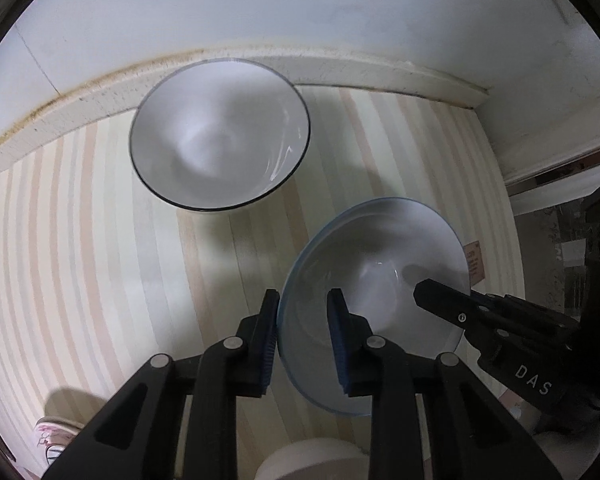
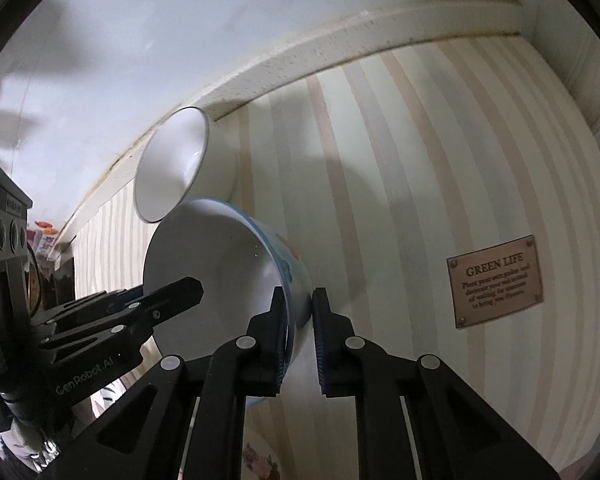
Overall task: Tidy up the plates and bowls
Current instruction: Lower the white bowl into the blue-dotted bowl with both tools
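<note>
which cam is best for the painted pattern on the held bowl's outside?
Right wrist: the held bowl turns its blue-and-orange painted outer wall to the camera beside the right tongs. Left wrist shows only its plain inside and rim.

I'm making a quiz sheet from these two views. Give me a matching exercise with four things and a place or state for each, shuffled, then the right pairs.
Things:
1. Blue-rimmed bowl
2. Dark-rimmed bowl
3. Brown sign
4. Striped cloth

Places or states:
A. Lies flat on the cloth, reads GREEN LIFE
B. Stands free near the back ledge
C. Covers the table under both bowls
D. Pinched at its rim by the left tongs and right tongs

Pairs: 1-D, 2-B, 3-A, 4-C
</note>
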Action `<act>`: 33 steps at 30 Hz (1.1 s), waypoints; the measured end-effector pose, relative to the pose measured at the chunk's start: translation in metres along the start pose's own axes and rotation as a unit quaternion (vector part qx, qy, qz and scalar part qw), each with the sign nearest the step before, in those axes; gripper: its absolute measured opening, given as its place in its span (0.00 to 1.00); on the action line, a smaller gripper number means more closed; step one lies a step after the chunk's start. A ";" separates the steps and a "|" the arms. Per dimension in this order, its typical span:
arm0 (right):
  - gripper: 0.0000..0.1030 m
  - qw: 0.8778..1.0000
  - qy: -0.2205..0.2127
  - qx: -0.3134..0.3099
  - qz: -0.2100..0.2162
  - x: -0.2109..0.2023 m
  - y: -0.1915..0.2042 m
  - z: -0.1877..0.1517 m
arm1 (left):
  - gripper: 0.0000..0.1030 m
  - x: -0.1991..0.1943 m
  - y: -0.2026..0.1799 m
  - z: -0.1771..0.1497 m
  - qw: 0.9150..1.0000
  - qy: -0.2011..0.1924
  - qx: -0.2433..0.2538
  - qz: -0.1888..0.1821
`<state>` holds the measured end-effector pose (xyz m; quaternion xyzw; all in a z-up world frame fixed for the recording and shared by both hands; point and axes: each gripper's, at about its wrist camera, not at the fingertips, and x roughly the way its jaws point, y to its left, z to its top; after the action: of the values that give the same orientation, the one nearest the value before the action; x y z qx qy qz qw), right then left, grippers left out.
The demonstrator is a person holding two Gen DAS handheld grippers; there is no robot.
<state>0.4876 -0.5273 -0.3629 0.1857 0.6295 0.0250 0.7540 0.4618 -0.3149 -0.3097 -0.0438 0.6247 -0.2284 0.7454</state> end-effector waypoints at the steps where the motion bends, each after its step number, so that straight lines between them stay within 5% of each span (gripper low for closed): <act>1: 0.14 1.000 -0.003 -0.002 0.001 -0.006 0.004 -0.002 | 0.21 -0.005 0.000 -0.001 1.000 -0.005 0.001 0.000; 17: 0.14 0.999 -0.028 -0.036 0.019 -0.082 0.060 -0.084 | 0.21 -0.099 0.001 -0.078 0.999 -0.044 0.025 0.007; 33: 0.14 1.000 0.028 -0.012 0.000 -0.049 0.049 -0.163 | 0.21 -0.065 0.009 -0.139 0.998 0.052 0.028 0.005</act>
<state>0.3307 -0.4538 -0.3244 0.1760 0.6499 0.0375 0.7384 0.3248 -0.2504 -0.2841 -0.0079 0.6565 -0.2435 0.7138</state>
